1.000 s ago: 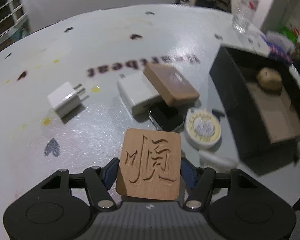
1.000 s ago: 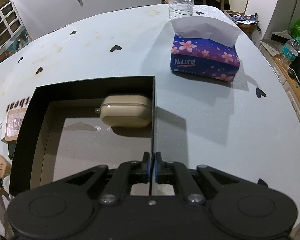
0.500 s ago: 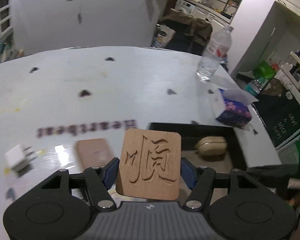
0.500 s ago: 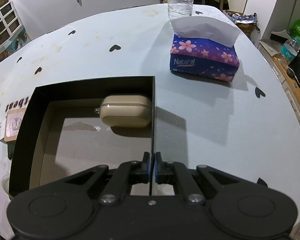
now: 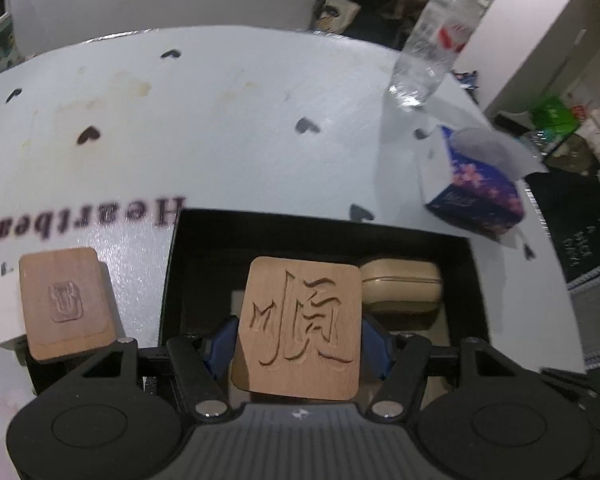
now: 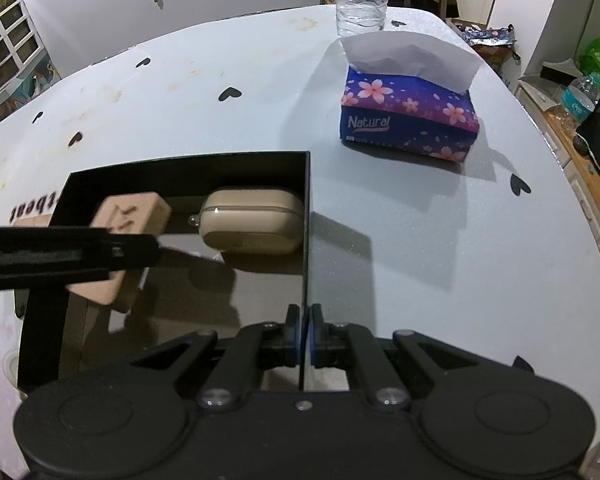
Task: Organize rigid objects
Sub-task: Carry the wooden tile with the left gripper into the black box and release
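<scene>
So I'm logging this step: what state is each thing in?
Left gripper: shut on carved tile, held over the box.
Right gripper: shut on the box wall.
Box: open-topped, holding the beige case.
Second tile: lying outside the box.
Tissue box: open, tissue sticking out.
Bottle: upright.

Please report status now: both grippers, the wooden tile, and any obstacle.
Left gripper shut on wooden tile, over black box. Right gripper shut on box wall. Beige case inside, beside tile.
</scene>
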Available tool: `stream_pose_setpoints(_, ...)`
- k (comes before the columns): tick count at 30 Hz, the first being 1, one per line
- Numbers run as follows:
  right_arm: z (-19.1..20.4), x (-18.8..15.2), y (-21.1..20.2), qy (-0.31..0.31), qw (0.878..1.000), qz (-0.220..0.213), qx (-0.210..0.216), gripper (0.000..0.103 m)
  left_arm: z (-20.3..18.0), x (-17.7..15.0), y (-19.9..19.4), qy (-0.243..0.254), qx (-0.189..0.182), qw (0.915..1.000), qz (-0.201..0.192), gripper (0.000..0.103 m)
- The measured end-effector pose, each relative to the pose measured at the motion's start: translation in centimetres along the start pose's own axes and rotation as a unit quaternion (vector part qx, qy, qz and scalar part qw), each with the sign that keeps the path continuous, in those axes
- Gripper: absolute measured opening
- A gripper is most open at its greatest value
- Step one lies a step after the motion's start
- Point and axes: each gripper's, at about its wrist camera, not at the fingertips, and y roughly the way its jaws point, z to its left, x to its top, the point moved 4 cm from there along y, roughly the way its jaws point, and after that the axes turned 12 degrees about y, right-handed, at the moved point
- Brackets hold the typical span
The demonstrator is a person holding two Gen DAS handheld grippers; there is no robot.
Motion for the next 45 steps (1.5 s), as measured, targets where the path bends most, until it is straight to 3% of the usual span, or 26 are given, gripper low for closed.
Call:
stream_pose_setpoints(8, 0.1, -0.1, -0.1, -0.005, 1.0, 0.001, -0.001, 0.004, -0.7, 0.8, 1.4, 0.021, 0.065, 0.9976, 0.002, 0.065)
stream_pose_setpoints(13, 0.1, -0.1, -0.1, -0.008, 1.0, 0.002, 0.0, 0.005, -1.3, 1.0, 2.1, 0.037, 0.073, 0.9967, 0.006, 0.064)
stream_pose_setpoints(19, 0.1, 0.0, -0.1, -0.008, 1.0, 0.003, 0.001, 0.005, -1.0, 1.2, 1.9, 0.029, 0.048, 0.9985, 0.003, 0.076)
stream_pose_setpoints(28, 0.1, 0.0, -0.1, -0.006, 1.0, 0.004, 0.004, 0.005, -1.3, 0.2, 0.4, 0.034, 0.017, 0.9992, 0.01, 0.076)
stream_pose_setpoints(40, 0.0, 0.0, -0.1, -0.005, 1.0, 0.005, 0.005, 0.005, -0.7, -0.7, -4.6, 0.058, 0.0, 0.9978, -0.033, 0.099)
stream_pose_setpoints(45, 0.0, 0.0, -0.1, -0.005, 1.0, 0.005, 0.005, 0.005, -0.1, -1.3, -6.7, 0.079, -0.004, 0.9952, -0.058, 0.103)
